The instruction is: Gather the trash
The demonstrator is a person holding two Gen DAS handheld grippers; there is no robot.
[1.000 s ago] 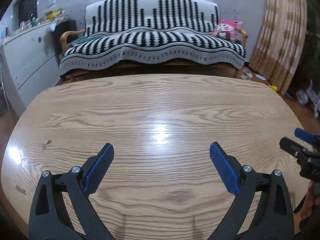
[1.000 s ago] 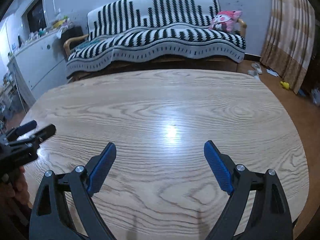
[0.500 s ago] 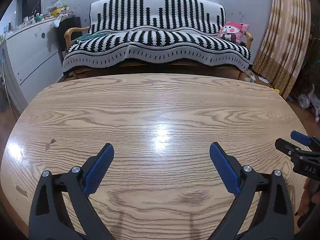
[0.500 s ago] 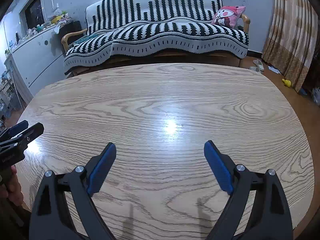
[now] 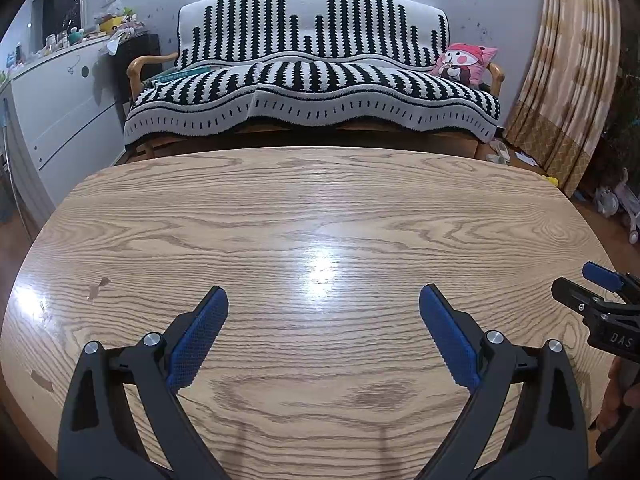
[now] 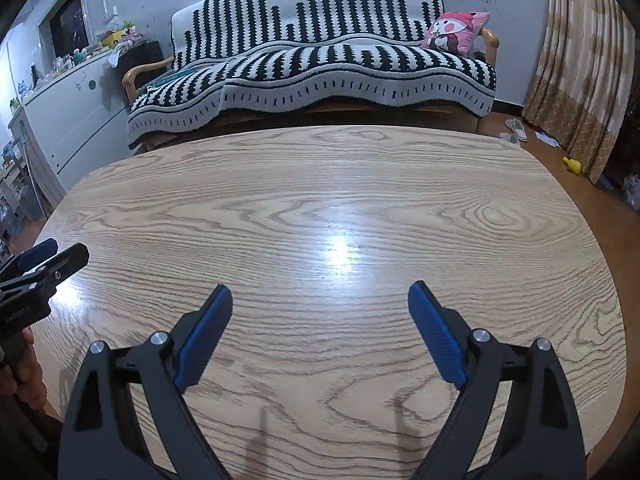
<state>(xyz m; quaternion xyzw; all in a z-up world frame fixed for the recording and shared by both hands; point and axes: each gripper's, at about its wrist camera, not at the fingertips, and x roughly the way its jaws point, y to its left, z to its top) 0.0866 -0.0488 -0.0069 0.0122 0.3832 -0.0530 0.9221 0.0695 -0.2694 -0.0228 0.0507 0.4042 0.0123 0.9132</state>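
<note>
two tools (image 5: 323, 296) (image 6: 320, 294) (bases cropped) agape

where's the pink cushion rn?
The pink cushion sits at the right end of the striped sofa, against its wooden armrest, beyond the table's far edge; both wrist views show it upper right.

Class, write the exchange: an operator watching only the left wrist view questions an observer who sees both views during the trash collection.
Operator: Is the right claw holding anything?
Observer: No. It is open, with only bare table between its pads.
Operator: Any trash at the table's right end?
Observer: None shows there in the right wrist view, just wood grain.
Operator: What holds my left claw?
Observer: A hand grips its handle at the right wrist view's left edge.
</note>
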